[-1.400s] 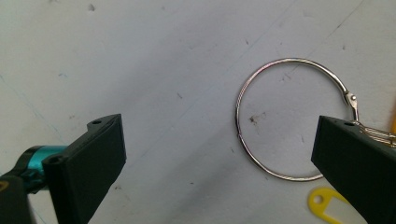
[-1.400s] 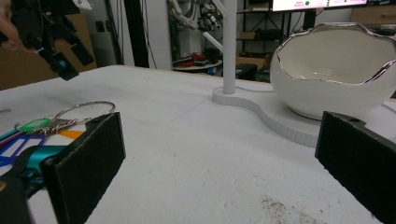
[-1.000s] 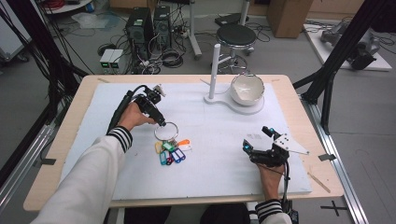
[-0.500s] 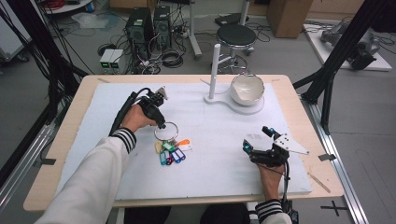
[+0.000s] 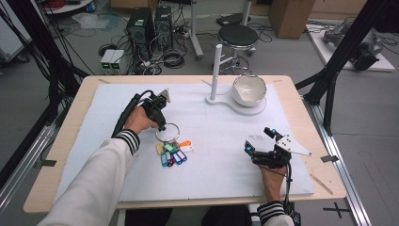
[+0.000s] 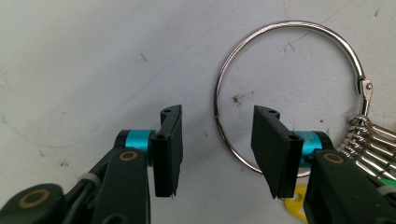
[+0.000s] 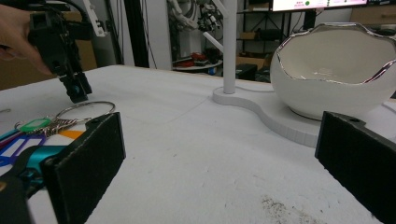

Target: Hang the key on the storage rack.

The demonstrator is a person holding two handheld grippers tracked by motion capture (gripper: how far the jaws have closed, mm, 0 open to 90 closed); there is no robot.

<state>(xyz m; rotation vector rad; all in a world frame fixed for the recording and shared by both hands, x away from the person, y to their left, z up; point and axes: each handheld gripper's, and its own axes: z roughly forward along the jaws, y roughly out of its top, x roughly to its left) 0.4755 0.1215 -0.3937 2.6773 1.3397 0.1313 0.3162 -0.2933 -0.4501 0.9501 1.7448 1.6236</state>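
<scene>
A large metal key ring [image 5: 168, 133] lies flat on the white mat with several coloured tags [image 5: 171, 153] fanned out toward me. My left gripper [image 5: 162, 126] points down at the ring's left rim. In the left gripper view the ring's wire [image 6: 215, 100] runs between the jaws of the left gripper [image 6: 218, 114]. They have just been closing and the pads stand apart from the wire. My right gripper [image 5: 258, 139] rests at the mat's right side, open wide [image 7: 222, 154] with nothing in it. From there the ring [image 7: 88, 109] and the left gripper [image 7: 74, 91] show farther off.
A white bowl with a jagged silver rim [image 5: 248, 89] sits on a white base with an upright post [image 5: 216, 66] at the back of the mat. The wooden table edge [image 5: 301, 113] frames the mat. Stools, computers and cables stand beyond the table.
My left gripper has edged slightly down onto the ring's left rim. The right hand and the ring have stayed put.
</scene>
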